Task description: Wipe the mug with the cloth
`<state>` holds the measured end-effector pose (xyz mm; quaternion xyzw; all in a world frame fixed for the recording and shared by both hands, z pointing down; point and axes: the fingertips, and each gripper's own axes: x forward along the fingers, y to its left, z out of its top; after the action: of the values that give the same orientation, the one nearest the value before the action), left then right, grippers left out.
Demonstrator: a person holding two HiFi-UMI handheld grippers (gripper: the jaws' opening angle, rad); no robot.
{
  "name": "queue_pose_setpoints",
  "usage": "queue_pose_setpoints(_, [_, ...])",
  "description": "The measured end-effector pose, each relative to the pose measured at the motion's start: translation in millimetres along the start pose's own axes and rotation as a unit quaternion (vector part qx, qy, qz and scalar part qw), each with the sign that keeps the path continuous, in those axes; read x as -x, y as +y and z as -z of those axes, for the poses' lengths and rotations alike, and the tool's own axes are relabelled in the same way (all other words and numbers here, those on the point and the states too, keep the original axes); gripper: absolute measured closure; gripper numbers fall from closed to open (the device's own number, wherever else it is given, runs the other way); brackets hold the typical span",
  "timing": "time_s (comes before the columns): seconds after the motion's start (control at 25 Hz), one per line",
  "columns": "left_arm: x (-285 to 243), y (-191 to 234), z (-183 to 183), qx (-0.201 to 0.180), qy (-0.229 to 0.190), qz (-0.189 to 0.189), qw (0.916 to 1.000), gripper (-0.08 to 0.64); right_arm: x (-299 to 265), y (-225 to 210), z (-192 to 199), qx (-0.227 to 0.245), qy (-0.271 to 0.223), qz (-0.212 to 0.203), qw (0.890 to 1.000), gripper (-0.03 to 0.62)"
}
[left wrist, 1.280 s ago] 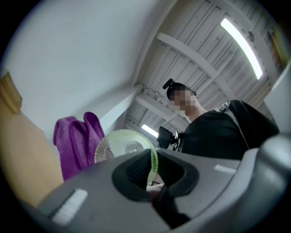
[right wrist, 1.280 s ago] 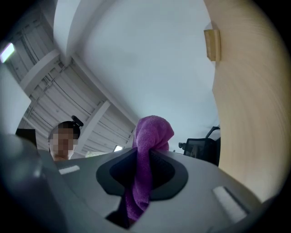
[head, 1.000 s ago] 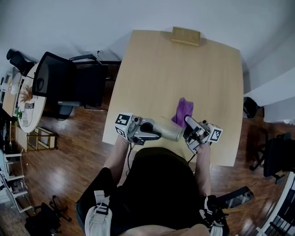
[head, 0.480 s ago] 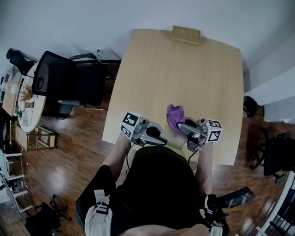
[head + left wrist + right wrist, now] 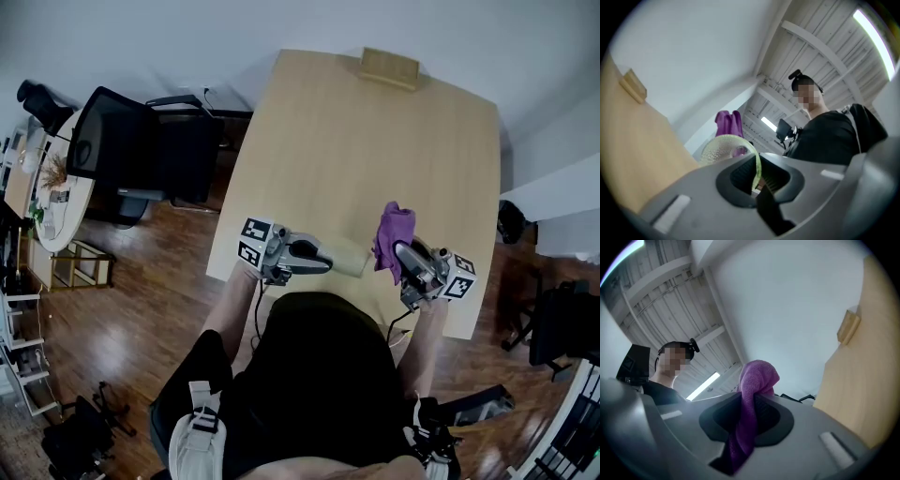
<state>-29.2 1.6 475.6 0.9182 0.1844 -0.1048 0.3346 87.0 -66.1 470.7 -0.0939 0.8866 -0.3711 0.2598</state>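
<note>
The mug (image 5: 347,258) is pale green and lies on its side in the air above the table's near edge. My left gripper (image 5: 328,261) is shut on its rim. In the left gripper view the thin rim of the mug (image 5: 723,144) runs between the jaws of my left gripper (image 5: 756,174). The purple cloth (image 5: 393,232) sticks up from my right gripper (image 5: 401,253), which is shut on it, just right of the mug's open end. In the right gripper view the cloth (image 5: 757,378) fills the gap of my right gripper (image 5: 749,420). The cloth (image 5: 729,123) also shows beyond the mug.
The light wooden table (image 5: 375,150) stretches away from me, with a small wooden block (image 5: 389,67) at its far edge. A black office chair (image 5: 141,150) stands left of the table. My body is close against the near edge.
The cloth was against the mug half a second ago; my right gripper has since carried it off to the right. The left gripper and mug have shifted slightly left and lower.
</note>
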Motion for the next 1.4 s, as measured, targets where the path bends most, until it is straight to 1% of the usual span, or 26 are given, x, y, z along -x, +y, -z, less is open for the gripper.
queue_pose_setpoints(0.04, [3.5, 2.9, -0.5, 0.001, -0.001, -0.009, 1.0, 0.518, 1.0, 6.1, -0.8, 0.017, 0.011, 0.001, 1.0, 0.532])
queue_pose_setpoints(0.12, [3.0, 6.2, 3.2, 0.005, 0.009, -0.014, 0.9998, 0.518, -5.4, 14.5, 9.0, 0.044, 0.053, 0.0, 0.998, 0.531])
queue_pose_setpoints(0.2, [-5.7, 7.1, 10.2, 0.009, 0.028, -0.007, 0.9995, 0.518, -16.9, 15.9, 27.7, 0.063, 0.103, 0.004, 0.993, 0.531])
queue_pose_setpoints(0.28, [-15.5, 5.3, 17.8, 0.015, 0.046, 0.004, 0.9988, 0.518, -26.6, 13.3, 43.1, 0.076, 0.136, 0.012, 0.988, 0.531])
queue_pose_setpoints(0.44, [-31.4, -5.1, 35.4, 0.028, 0.081, 0.036, 0.9956, 0.517, -42.8, 7.8, 66.1, 0.081, 0.175, 0.008, 0.981, 0.531])
queue_pose_setpoints(0.52, [-41.4, -11.5, 47.5, 0.031, 0.108, 0.054, 0.9922, 0.504, -51.8, 1.7, 83.7, 0.074, 0.211, 0.008, 0.975, 0.531])
queue_pose_setpoints(0.56, [-44.1, -12.1, 53.8, 0.032, 0.12, 0.057, 0.9906, 0.483, -54.1, -2.1, 90.5, 0.07, 0.228, 0.011, 0.971, 0.532])
queue_pose_setpoints(0.6, [-43.8, -9.9, 59.4, 0.034, 0.128, 0.054, 0.9898, 0.479, -54.3, -6.7, 92.9, 0.067, 0.234, 0.018, 0.97, 0.532])
queue_pose_setpoints(0.64, [-41.3, -6.1, 62.0, 0.037, 0.129, 0.045, 0.9899, 0.496, -52.4, -12.1, 90.1, 0.066, 0.229, 0.028, 0.971, 0.531])
queue_pose_setpoints(0.68, [-38.4, -3.0, 59.9, 0.04, 0.123, 0.036, 0.9909, 0.514, -48.5, -17.3, 82.9, 0.064, 0.214, 0.041, 0.974, 0.531])
queue_pose_setpoints(0.76, [-32.1, 1.1, 48.0, 0.042, 0.098, 0.016, 0.9942, 0.518, -36.4, -22.5, 63.5, 0.068, 0.176, 0.064, 0.98, 0.531])
queue_pose_setpoints(0.8, [-27.7, 4.6, 42.1, 0.04, 0.086, 0.003, 0.9955, 0.518, -29.7, -21.4, 54.1, 0.077, 0.162, 0.072, 0.981, 0.531])
queue_pose_setpoints(0.88, [-16.0, 15.3, 33.4, 0.038, 0.069, -0.031, 0.9964, 0.518, -17.3, -14.8, 38.9, 0.109, 0.15, 0.085, 0.979, 0.531])
queue_pose_setpoints(0.96, [-5.2, 25.9, 28.3, 0.041, 0.058, -0.06, 0.9956, 0.518, -8.3, -8.2, 30.9, 0.146, 0.155, 0.095, 0.973, 0.531])
queue_pose_setpoints(1.0, [-2.1, 29.4, 26.8, 0.043, 0.055, -0.068, 0.9952, 0.518, -5.8, -6.5, 31.4, 0.162, 0.165, 0.099, 0.968, 0.531])
queue_pose_setpoints(1.04, [-1.3, 31.4, 26.3, 0.046, 0.054, -0.072, 0.9949, 0.518, -4.8, -6.2, 35.3, 0.174, 0.181, 0.103, 0.963, 0.531])
queue_pose_setpoints(1.12, [-6.0, 32.6, 30.3, 0.047, 0.061, -0.068, 0.9947, 0.518, -6.9, -9.0, 51.2, 0.191, 0.221, 0.106, 0.951, 0.531])
queue_pose_setpoints(1.2, [-14.5, 33.3, 42.6, 0.045, 0.083, -0.055, 0.994, 0.518, -12.2, -12.6, 69.7, 0.203, 0.259, 0.103, 0.939, 0.531])
queue_pose_setpoints(1.24, [-19.1, 33.0, 49.3, 0.044, 0.101, -0.052, 0.9926, 0.518, -15.8, -13.7, 77.4, 0.206, 0.272, 0.1, 0.935, 0.531])
queue_pose_setpoints(1.32, [-26.3, 30.1, 60.7, 0.043, 0.136, -0.044, 0.9888, 0.515, -24.8, -14.5, 90.7, 0.206, 0.293, 0.086, 0.93, 0.531])
queue_pose_setpoints(1.4, [-30.3, 25.9, 72.2, 0.042, 0.162, -0.029, 0.9855, 0.505, -34.6, -14.6, 103.3, 0.202, 0.31, 0.07, 0.926, 0.531])
